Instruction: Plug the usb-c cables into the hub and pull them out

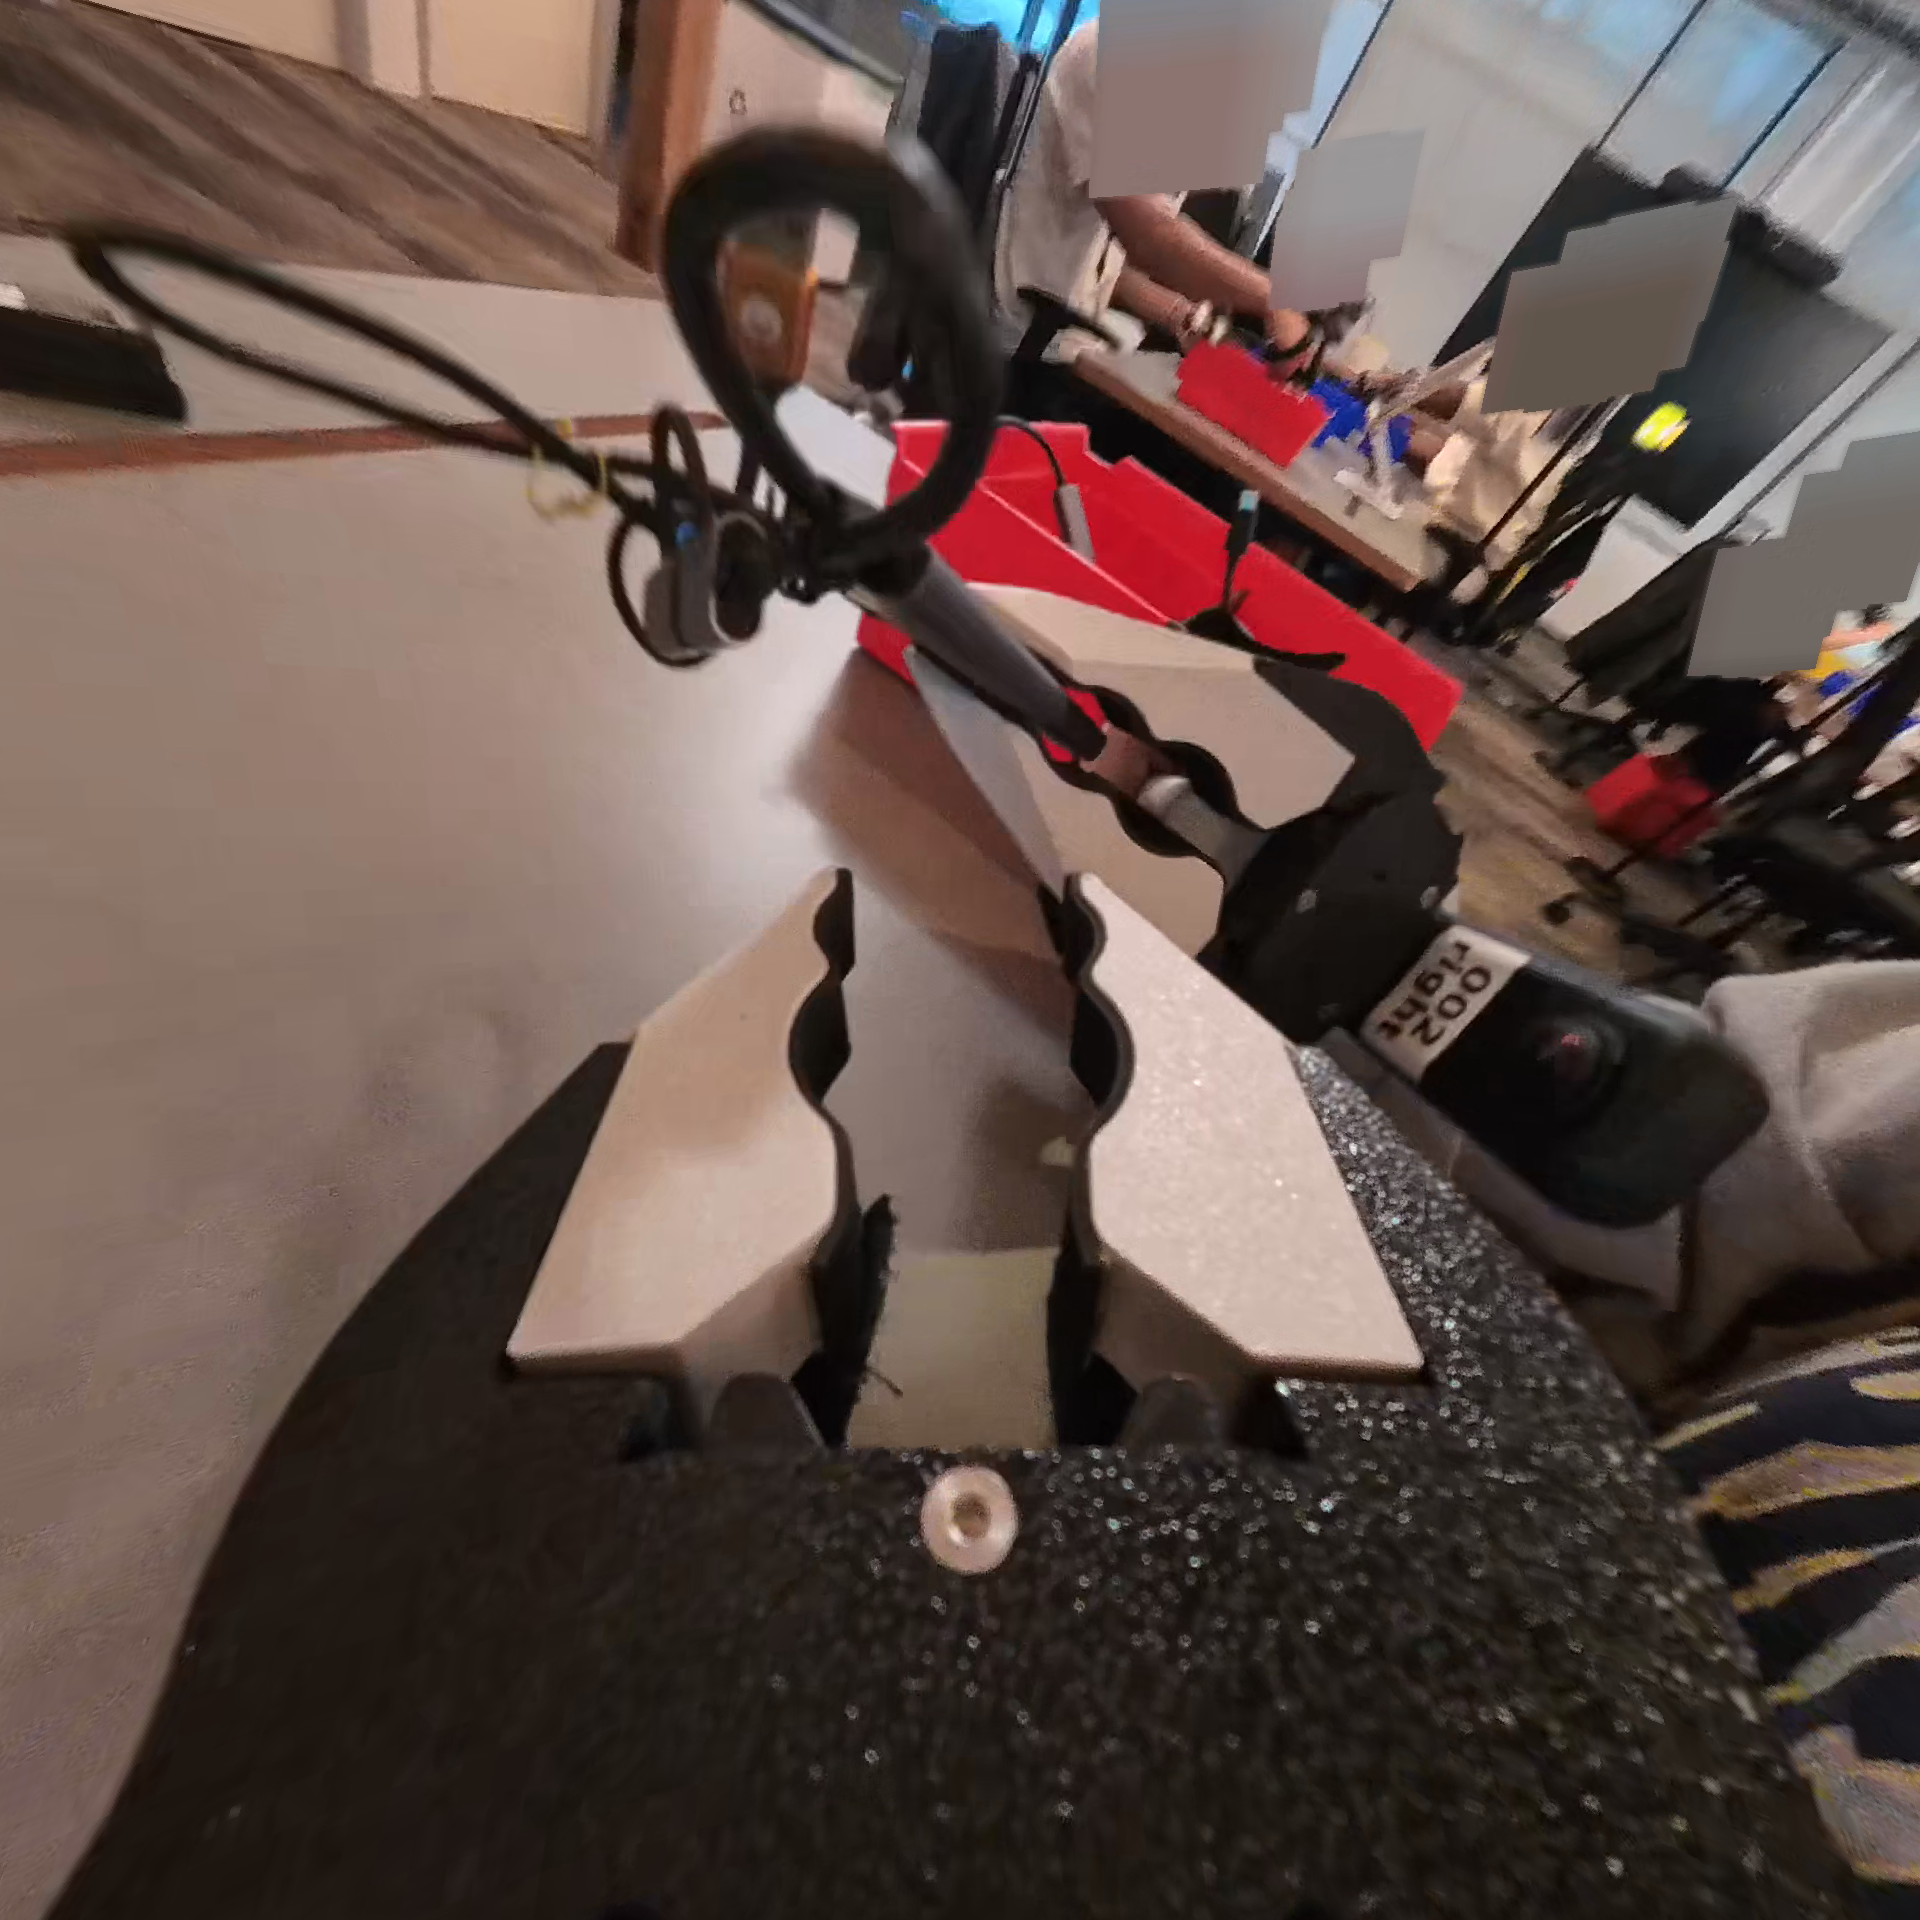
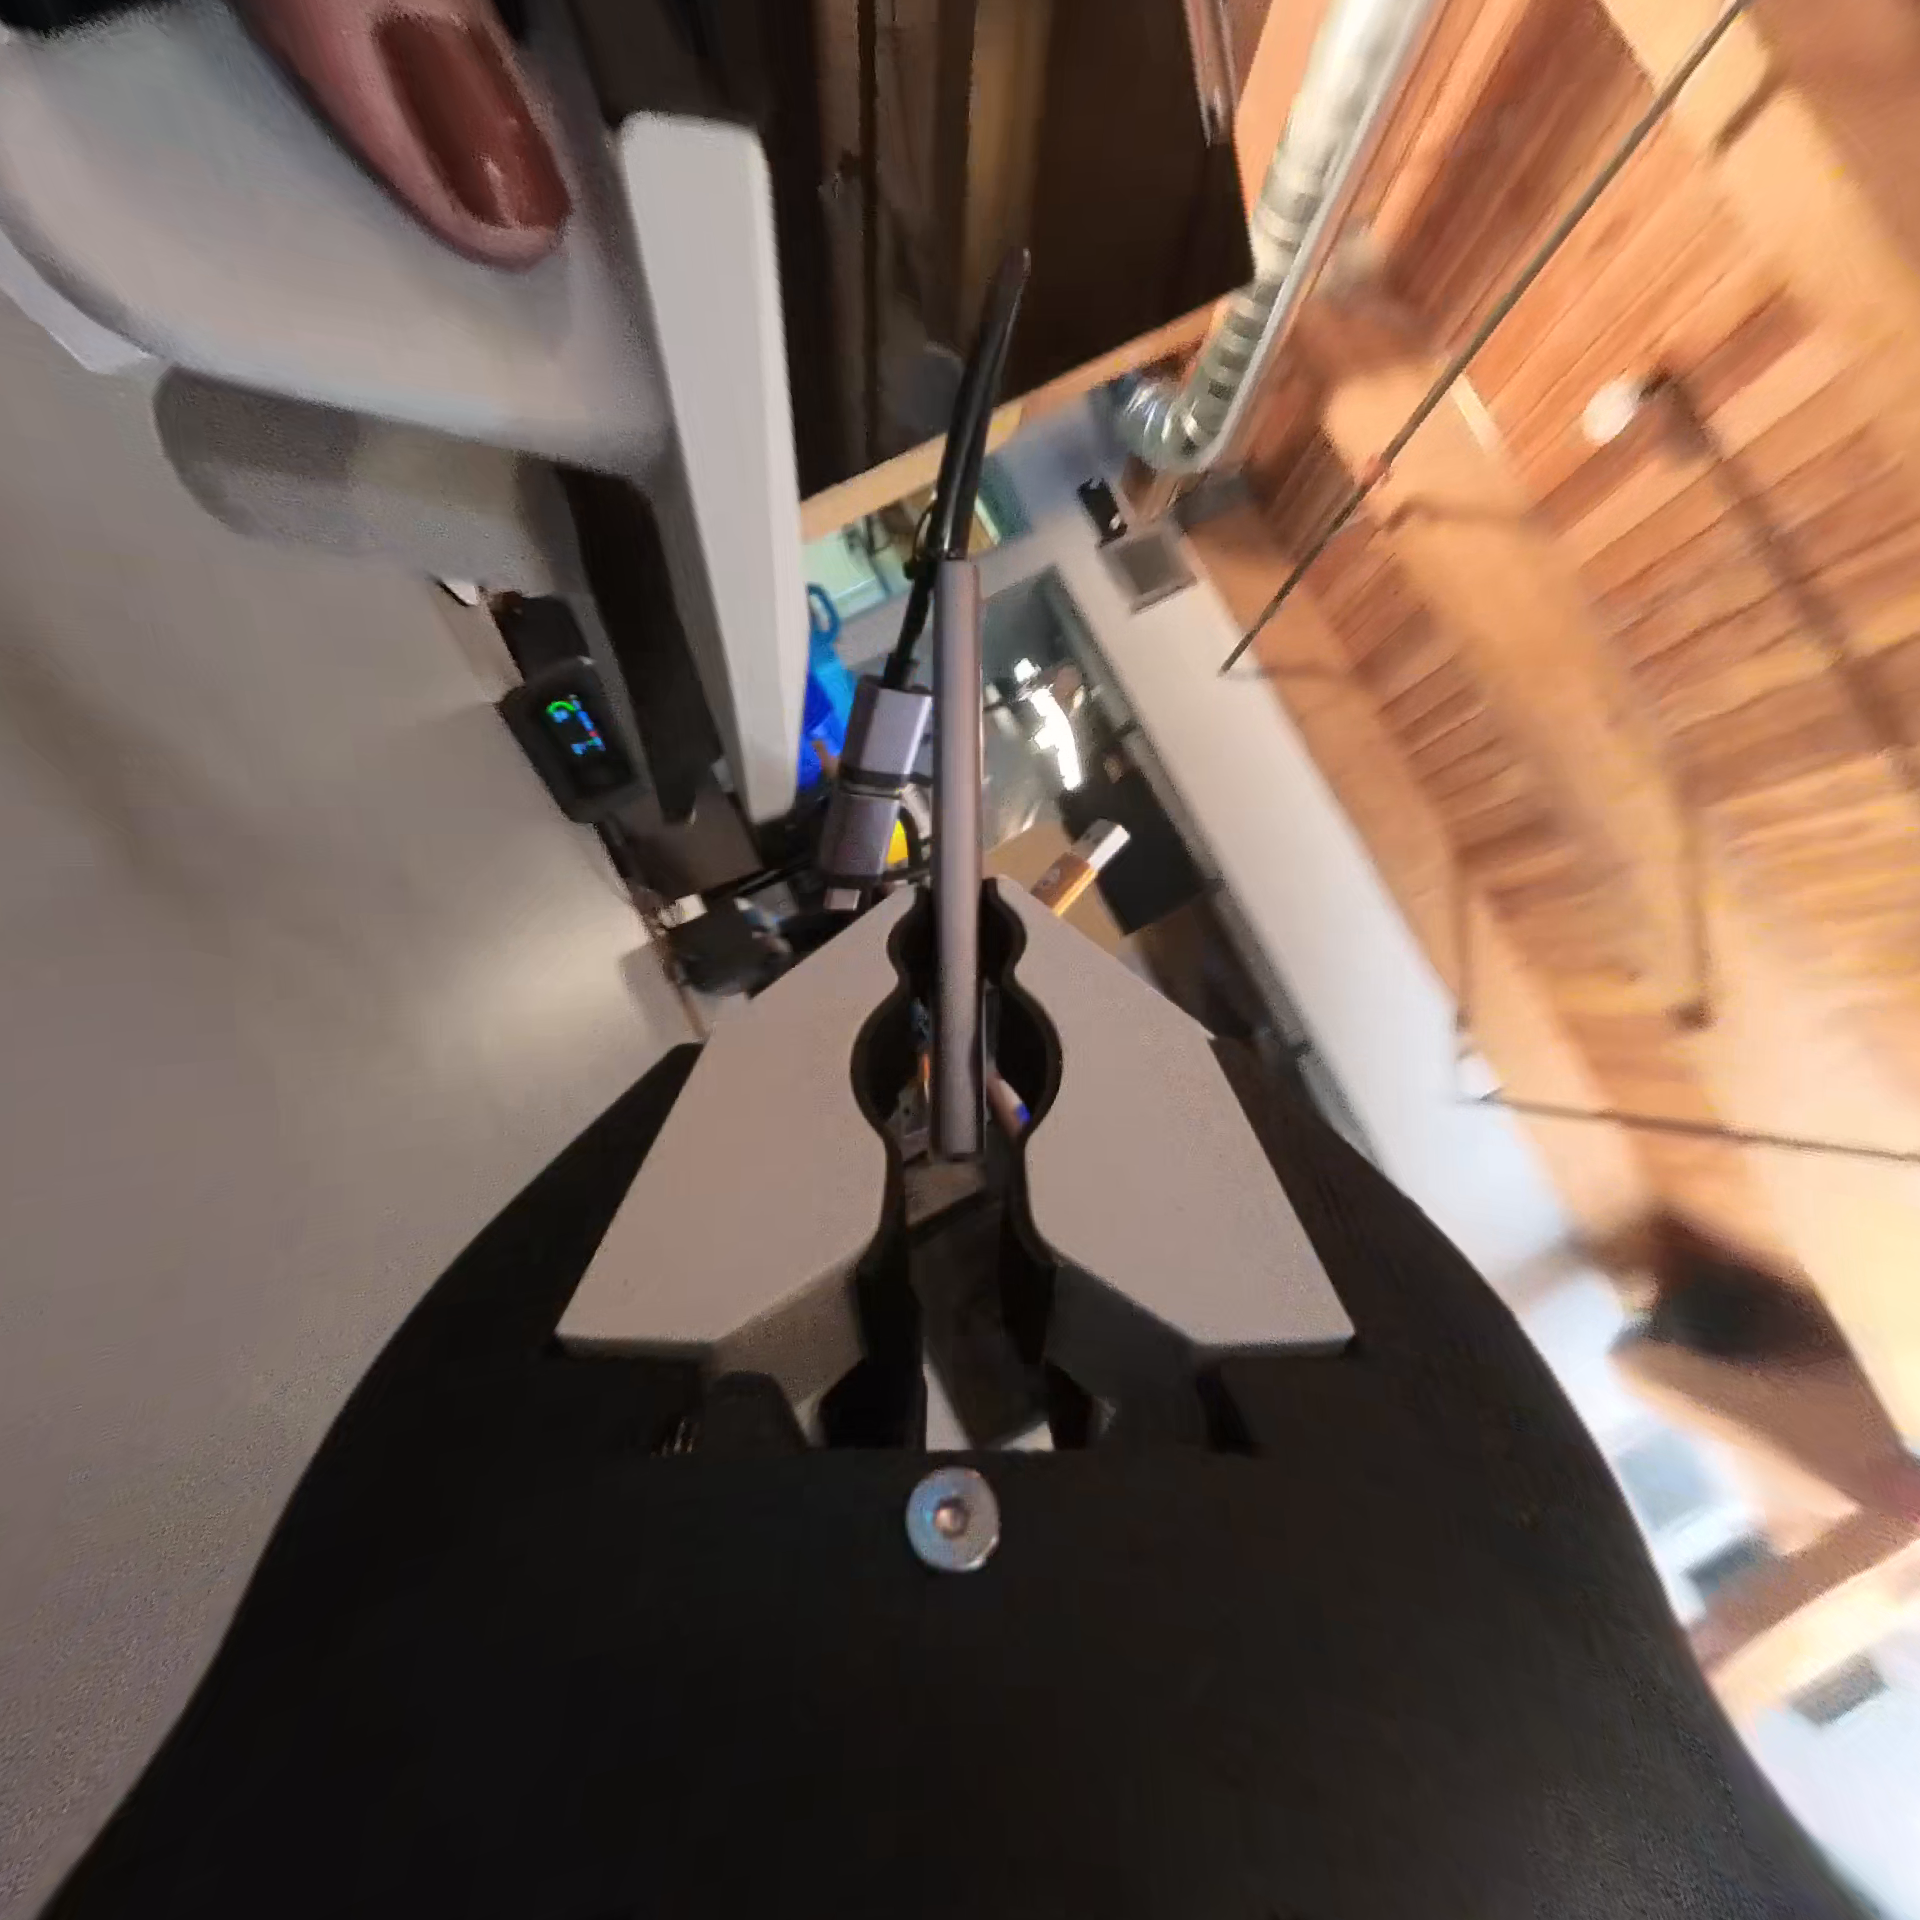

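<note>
Left gripper [image 1: 961,904] is sitting released, nothing between its 2 fingers, over the pale table [image 1: 312,831]. Right gripper [image 2: 956,925] is clamping the slim grey hub [image 2: 956,831] edge-on, cables [image 1: 727,540] dangling off its far end. White label [image 1: 1439,1003] on the right gripper is carrying printed text.

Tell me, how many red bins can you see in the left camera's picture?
3. A large red bin sits on the near table behind the right gripper; another is on the far table; a third is low down at right. Clutter may hide others.
</note>
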Demonstrator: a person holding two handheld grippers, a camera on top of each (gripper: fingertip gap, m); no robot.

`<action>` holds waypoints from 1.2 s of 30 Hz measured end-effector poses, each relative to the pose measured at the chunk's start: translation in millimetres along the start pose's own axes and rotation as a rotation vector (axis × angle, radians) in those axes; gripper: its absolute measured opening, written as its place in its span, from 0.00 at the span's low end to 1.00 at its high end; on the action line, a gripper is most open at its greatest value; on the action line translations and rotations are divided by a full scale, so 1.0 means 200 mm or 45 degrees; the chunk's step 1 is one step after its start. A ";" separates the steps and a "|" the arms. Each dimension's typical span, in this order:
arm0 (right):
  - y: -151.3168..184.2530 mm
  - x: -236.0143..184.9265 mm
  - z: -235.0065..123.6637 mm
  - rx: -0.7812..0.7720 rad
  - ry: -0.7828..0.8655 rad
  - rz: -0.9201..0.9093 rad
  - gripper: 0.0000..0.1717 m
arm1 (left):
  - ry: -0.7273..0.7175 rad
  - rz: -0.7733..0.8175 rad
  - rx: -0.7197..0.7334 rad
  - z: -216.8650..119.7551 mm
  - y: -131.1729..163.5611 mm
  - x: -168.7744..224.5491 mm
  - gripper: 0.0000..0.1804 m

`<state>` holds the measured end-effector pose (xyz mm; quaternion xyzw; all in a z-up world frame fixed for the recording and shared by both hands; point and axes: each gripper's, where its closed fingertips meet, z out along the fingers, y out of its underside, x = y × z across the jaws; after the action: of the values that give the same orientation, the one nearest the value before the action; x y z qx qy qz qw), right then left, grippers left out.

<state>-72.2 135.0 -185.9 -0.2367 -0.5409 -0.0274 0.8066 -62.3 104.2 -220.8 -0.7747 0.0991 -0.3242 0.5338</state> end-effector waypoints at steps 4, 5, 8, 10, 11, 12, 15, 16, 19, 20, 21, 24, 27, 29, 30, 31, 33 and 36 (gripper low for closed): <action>-0.07 -0.04 -0.01 0.067 0.019 -0.196 0.03 | 0.169 -0.212 0.254 0.01 -0.05 0.03 0.26; -0.07 -0.05 -0.01 0.070 0.013 -0.219 0.03 | 0.225 -0.266 0.326 0.00 -0.08 0.03 0.24; -0.07 -0.07 0.00 0.072 0.012 -0.332 0.03 | 0.416 -0.457 0.454 -0.03 -0.14 0.04 0.20; -0.09 -0.08 0.00 0.081 0.015 -0.398 0.03 | 0.457 -0.507 0.524 -0.04 -0.17 0.02 0.17; -0.09 -0.08 0.00 0.081 0.026 -0.422 0.03 | 0.448 -0.523 0.537 -0.03 -0.17 0.00 0.12; -0.09 -0.09 0.01 0.072 0.025 -0.437 0.03 | 0.430 -0.521 0.543 -0.03 -0.16 -0.01 0.10; -0.05 -0.15 0.02 0.067 -0.094 -0.335 0.07 | 0.315 -0.437 0.487 -0.01 -0.13 -0.07 0.06; -0.04 -0.18 0.01 0.075 -0.169 -0.207 0.12 | 0.275 -0.398 0.484 -0.01 -0.12 -0.10 0.04; -0.08 -0.19 -0.05 0.150 -0.433 0.400 0.16 | 0.207 -0.242 0.472 -0.04 -0.15 -0.16 0.04; -0.07 -0.15 -0.04 0.144 -0.474 0.660 0.15 | 0.168 -0.172 0.442 -0.04 -0.15 -0.19 0.04; -0.06 -0.12 -0.03 0.122 -0.528 0.920 0.14 | 0.158 -0.101 0.403 -0.04 -0.14 -0.20 0.04; 0.07 -0.13 0.01 -0.045 -0.689 1.530 0.20 | 0.309 0.044 0.341 -0.03 -0.13 -0.15 0.04; 0.04 -0.16 -0.01 -0.015 -0.912 1.941 0.15 | 0.419 0.092 0.263 0.00 -0.08 -0.13 0.04; 0.01 -0.16 -0.03 0.043 -1.012 2.089 0.09 | 0.468 0.106 0.218 0.02 -0.05 -0.10 0.04; 0.00 -0.18 -0.04 0.041 -1.046 2.101 0.06 | 0.493 0.104 0.213 0.02 -0.04 -0.09 0.04; 0.00 -0.19 -0.05 0.041 -1.068 2.102 0.05 | 0.504 0.099 0.213 0.03 -0.04 -0.08 0.04; -0.01 -0.17 -0.05 0.095 -1.087 2.157 0.03 | 0.530 0.056 0.228 0.03 -0.04 -0.07 0.04; -0.01 -0.16 -0.05 0.132 -1.081 2.158 0.02 | 0.565 -0.029 0.191 0.06 -0.02 -0.07 0.07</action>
<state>-77.1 121.5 -215.4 -0.5046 -0.4375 0.6796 0.3034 -66.9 121.7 -224.2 -0.6438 0.1810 -0.4989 0.5512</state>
